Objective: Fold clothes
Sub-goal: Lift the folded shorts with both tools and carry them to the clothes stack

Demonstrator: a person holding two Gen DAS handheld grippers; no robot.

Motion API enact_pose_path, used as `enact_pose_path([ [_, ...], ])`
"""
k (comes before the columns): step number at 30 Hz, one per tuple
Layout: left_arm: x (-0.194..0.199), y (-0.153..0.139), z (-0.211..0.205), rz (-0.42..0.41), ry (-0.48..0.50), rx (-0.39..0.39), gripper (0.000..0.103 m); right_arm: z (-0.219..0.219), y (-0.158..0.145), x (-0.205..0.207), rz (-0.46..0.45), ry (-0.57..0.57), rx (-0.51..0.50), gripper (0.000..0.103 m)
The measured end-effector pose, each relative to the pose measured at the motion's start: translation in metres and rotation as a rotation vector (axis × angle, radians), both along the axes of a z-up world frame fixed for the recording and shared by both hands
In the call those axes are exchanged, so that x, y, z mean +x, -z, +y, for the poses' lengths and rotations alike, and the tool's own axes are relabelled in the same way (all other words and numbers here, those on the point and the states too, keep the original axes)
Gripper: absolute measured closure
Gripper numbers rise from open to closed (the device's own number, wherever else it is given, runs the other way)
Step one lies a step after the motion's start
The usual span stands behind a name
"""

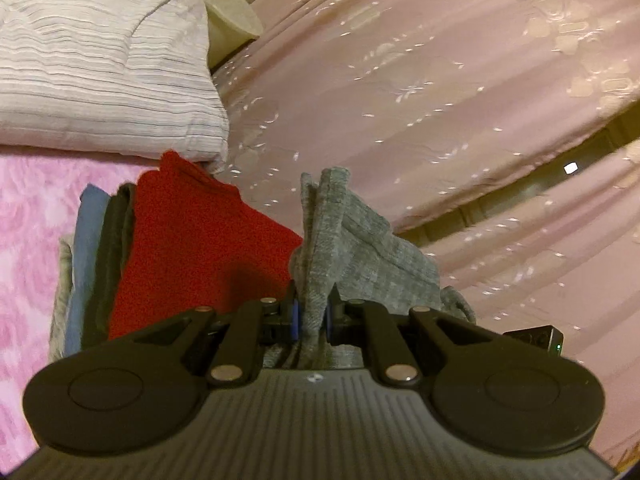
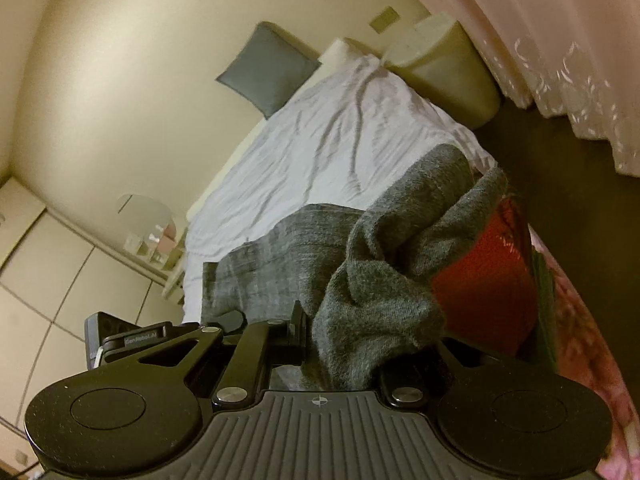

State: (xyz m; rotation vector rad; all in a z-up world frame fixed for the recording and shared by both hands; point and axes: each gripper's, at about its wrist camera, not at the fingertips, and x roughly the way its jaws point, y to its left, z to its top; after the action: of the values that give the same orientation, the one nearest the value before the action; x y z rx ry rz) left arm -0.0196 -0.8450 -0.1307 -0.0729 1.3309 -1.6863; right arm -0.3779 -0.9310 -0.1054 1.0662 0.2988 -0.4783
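Note:
A grey knitted garment [image 1: 352, 252] hangs in the air between both grippers. My left gripper [image 1: 312, 318] is shut on a folded edge of it, the blue pads pinching the cloth, which stands up past the fingertips. In the right wrist view the same grey garment [image 2: 384, 280] bunches over my right gripper [image 2: 320, 332], which is shut on it; its right finger is hidden under the cloth. Below lies a stack of folded clothes with a red piece [image 1: 192, 248] on top, over dark and blue layers [image 1: 90, 248]. The red piece [image 2: 480, 280] also shows behind the grey cloth.
The stack rests on a fluffy pink blanket [image 1: 32, 248]. A striped white quilt [image 1: 100, 60] lies beyond it, seen as a bed with white cover [image 2: 340, 140] and a grey pillow [image 2: 268, 68]. Pink curtains [image 1: 440, 60] hang close by. A pale bin [image 2: 448, 68] stands near the wall.

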Motion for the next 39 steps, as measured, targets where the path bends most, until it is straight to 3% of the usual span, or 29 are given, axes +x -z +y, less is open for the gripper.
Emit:
enact_pose_path([
  [4,0.008,0.016,-0.025,-0.021,-0.001,0.038,0.095,-0.039,0.026,0.01,0.008,-0.006,0.06,0.093],
  [13,0.023,0.067,-0.058,-0.033,-0.04,0.108,0.092,-0.073,0.072,0.03,0.11,0.003,0.047,0.091],
  [15,0.026,0.072,-0.06,-0.06,-0.045,0.108,0.09,-0.077,0.08,0.028,0.118,0.041,0.047,0.067],
  [16,0.028,0.072,-0.06,-0.058,-0.05,0.101,0.09,-0.078,0.081,0.024,0.142,0.085,0.04,0.04],
  [17,0.029,0.072,-0.06,-0.057,-0.054,0.094,0.089,-0.079,0.082,0.019,0.16,0.127,0.034,0.03],
  [20,0.036,0.066,-0.059,-0.051,-0.088,0.06,0.083,-0.084,0.085,-0.006,0.087,0.2,0.053,0.03],
  [23,0.044,0.063,-0.065,-0.039,-0.133,0.035,0.079,-0.087,0.084,-0.023,0.067,0.257,0.067,0.035],
  [24,0.045,0.063,-0.068,-0.03,-0.131,0.034,0.08,-0.087,0.083,-0.026,0.067,0.261,0.061,0.044],
  [25,0.043,0.064,-0.072,-0.02,-0.112,0.033,0.081,-0.088,0.082,-0.026,0.078,0.261,0.051,0.064],
  [26,0.039,0.065,-0.074,-0.025,-0.09,0.032,0.092,-0.088,0.08,-0.026,0.095,0.258,0.032,0.079],
  [27,0.036,0.063,-0.075,-0.047,-0.074,0.02,0.098,-0.087,0.078,-0.025,0.111,0.256,0.01,0.09],
  [28,0.032,0.062,-0.075,-0.069,-0.06,0.006,0.099,-0.087,0.074,-0.022,0.13,0.258,-0.035,0.096],
  [31,0.03,0.053,-0.065,-0.121,-0.085,-0.079,0.1,-0.077,0.06,-0.021,0.136,0.288,-0.153,0.098],
  [35,0.03,0.049,-0.055,-0.161,-0.118,-0.14,0.1,-0.074,0.062,-0.021,0.151,0.335,-0.204,0.098],
  [39,0.02,0.055,-0.061,-0.241,-0.106,-0.085,0.098,-0.081,0.082,-0.008,0.269,0.326,-0.153,0.097],
])
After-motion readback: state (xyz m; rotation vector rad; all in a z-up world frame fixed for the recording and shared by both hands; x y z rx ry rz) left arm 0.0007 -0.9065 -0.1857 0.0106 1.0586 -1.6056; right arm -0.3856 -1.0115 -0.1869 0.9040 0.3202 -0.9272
